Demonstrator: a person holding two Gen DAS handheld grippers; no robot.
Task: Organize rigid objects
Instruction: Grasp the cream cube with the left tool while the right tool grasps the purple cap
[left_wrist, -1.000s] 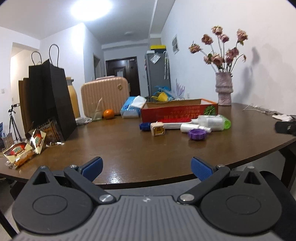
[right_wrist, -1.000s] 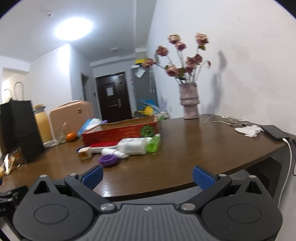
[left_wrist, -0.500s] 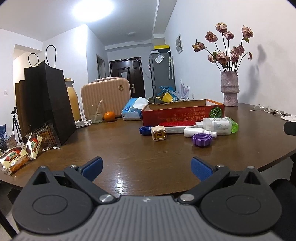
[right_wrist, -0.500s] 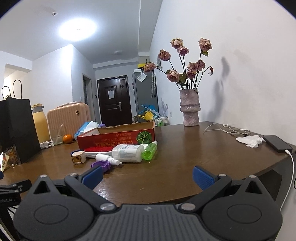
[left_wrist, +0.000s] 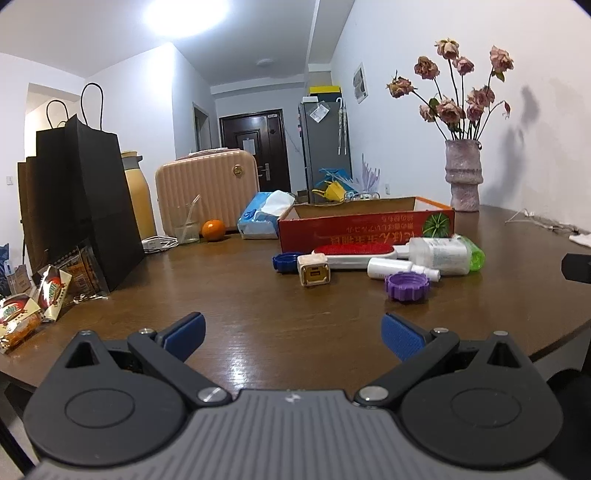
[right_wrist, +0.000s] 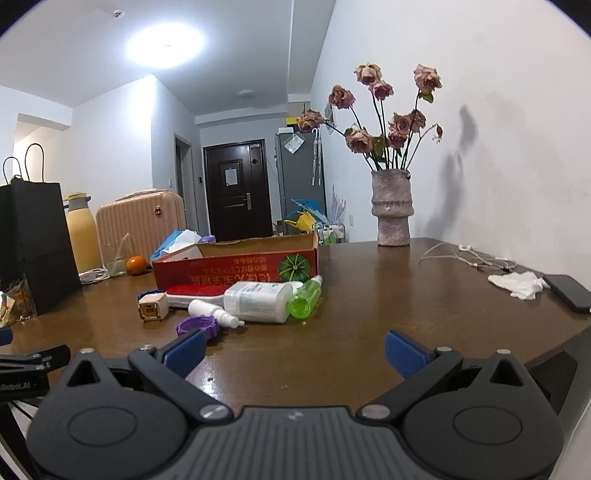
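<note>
Both tools stood wide with nothing between their blue pads: the left gripper (left_wrist: 291, 334) at the bottom of its frame and the right gripper (right_wrist: 294, 350) likewise, each above the near edge of the brown table (left_wrist: 258, 317). The loose items lay at mid-frame just in front of the red cardboard box (left_wrist: 365, 227): a purple cap (left_wrist: 408, 286), a cream charger cube (left_wrist: 314, 272), a red-topped brush (left_wrist: 354, 253), a white bottle (left_wrist: 439, 253), a small white bottle (left_wrist: 391, 266), a green bottle (right_wrist: 304, 299) and a blue cap (left_wrist: 284, 263).

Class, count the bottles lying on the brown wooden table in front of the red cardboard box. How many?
3, all lying together: a large white labelled bottle, a green translucent bottle beside its right end, and a small white dropper bottle in front. Others may be hidden inside the box.
</note>
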